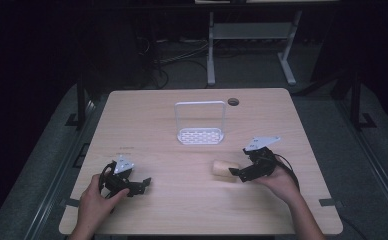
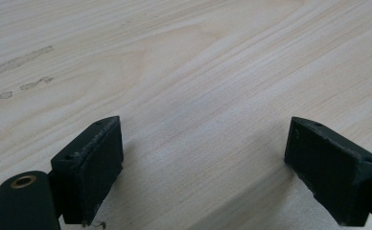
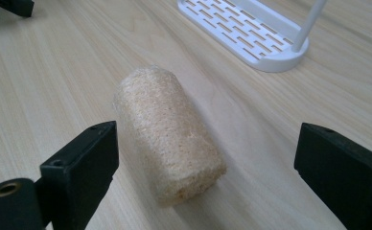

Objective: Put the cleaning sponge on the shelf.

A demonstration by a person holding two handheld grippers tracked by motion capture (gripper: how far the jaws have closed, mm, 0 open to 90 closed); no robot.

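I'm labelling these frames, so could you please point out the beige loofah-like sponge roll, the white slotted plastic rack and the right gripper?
Beige sponge roll (image 3: 167, 139): right gripper view, middle of its rounded side.
White slotted plastic rack (image 1: 200, 135): high view, its slotted base.
Right gripper (image 3: 205, 177): right gripper view, midway between its open black jaws.

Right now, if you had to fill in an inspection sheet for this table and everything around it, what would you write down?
Surface: pale wooden table, a few faint smudges, a round hole near the far edge.
Job's things: a beige loofah-like roll lying on its side; a white slotted rack with an upright frame standing beyond it.
Clutter: nothing seen.
Grippers: right gripper open, jaws either side of the roll's near end, not touching it; left gripper open over bare wood.
Cables: a black cable loops from the right gripper; more cables on the floor behind the table.
Surroundings: dark room, grey floor, white legs of another table beyond.
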